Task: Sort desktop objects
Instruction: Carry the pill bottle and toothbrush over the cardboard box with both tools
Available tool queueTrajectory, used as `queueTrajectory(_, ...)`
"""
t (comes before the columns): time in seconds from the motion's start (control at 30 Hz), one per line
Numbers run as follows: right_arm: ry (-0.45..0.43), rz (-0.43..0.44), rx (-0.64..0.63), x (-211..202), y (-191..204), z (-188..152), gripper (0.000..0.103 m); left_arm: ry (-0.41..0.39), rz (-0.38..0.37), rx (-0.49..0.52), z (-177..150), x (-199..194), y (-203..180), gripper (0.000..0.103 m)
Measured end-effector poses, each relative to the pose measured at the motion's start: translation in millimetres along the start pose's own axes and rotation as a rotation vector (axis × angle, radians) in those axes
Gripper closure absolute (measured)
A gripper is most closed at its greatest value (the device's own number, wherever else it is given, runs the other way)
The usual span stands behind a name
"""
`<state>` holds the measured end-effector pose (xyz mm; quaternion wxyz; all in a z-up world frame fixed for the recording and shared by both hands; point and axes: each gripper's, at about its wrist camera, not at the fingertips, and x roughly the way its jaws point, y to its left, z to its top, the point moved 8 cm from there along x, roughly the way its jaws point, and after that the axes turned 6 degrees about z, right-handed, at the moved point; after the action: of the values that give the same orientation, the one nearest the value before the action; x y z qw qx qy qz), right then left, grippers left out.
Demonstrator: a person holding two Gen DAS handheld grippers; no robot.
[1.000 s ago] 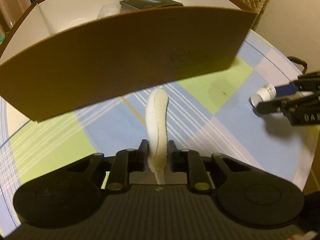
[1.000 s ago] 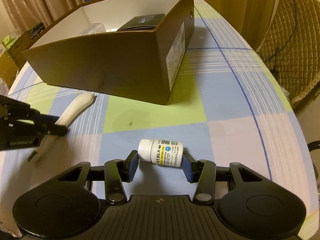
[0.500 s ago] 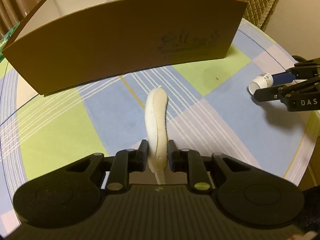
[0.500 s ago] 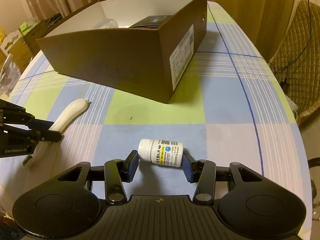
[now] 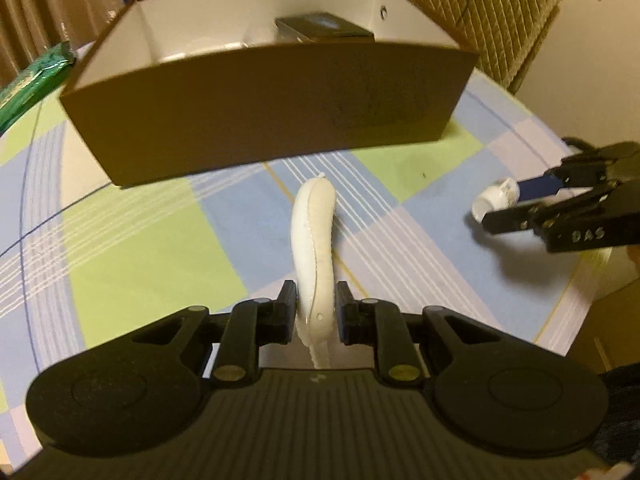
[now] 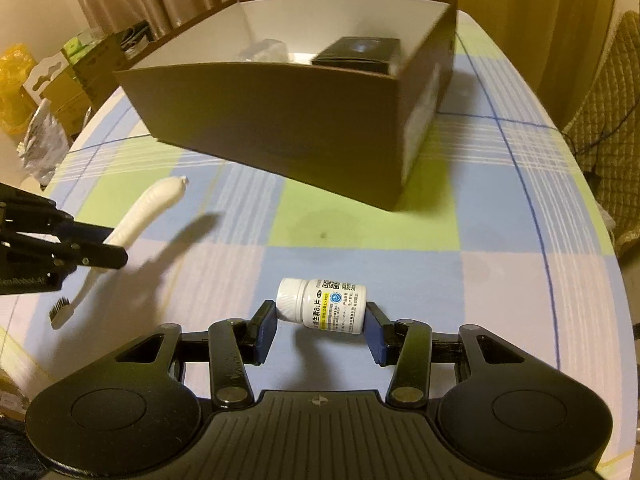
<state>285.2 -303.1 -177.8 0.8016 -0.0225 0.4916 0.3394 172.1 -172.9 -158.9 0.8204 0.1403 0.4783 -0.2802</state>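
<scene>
My left gripper (image 5: 316, 314) is shut on a white toothbrush (image 5: 314, 240) and holds it above the checked tablecloth, its handle pointing at the brown box (image 5: 256, 112). In the right wrist view the toothbrush (image 6: 140, 216) hangs in the air with its shadow on the cloth and its bristles low at the left. My right gripper (image 6: 322, 330) is shut on a white pill bottle (image 6: 324, 306), held sideways above the cloth. The brown box (image 6: 280, 128) has a white inside and holds a black box (image 6: 358, 54) and a clear item (image 6: 262, 52).
A green packet (image 5: 32, 80) lies left of the box. A quilted chair (image 6: 604, 92) stands at the right table edge. Cardboard boxes and bags (image 6: 52, 92) sit beyond the left edge. Curtains hang behind.
Both grippers have risen with their objects. The toothbrush and the pill bottle are now off the cloth, and the inside of the box shows more in both views.
</scene>
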Motion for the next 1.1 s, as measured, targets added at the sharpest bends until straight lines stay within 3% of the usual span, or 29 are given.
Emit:
queueTrajectory(0.37,-0.027,0.045,-0.056,-1,43,22,0.059,-0.075,-0.011,-0.052,13,-28,20,0.087)
queueTrajectory(1.1,-0.102,0.088,-0.114,-9,68,73,0.059,-0.187,-0.031,-0.119,60,-51,49,0.087)
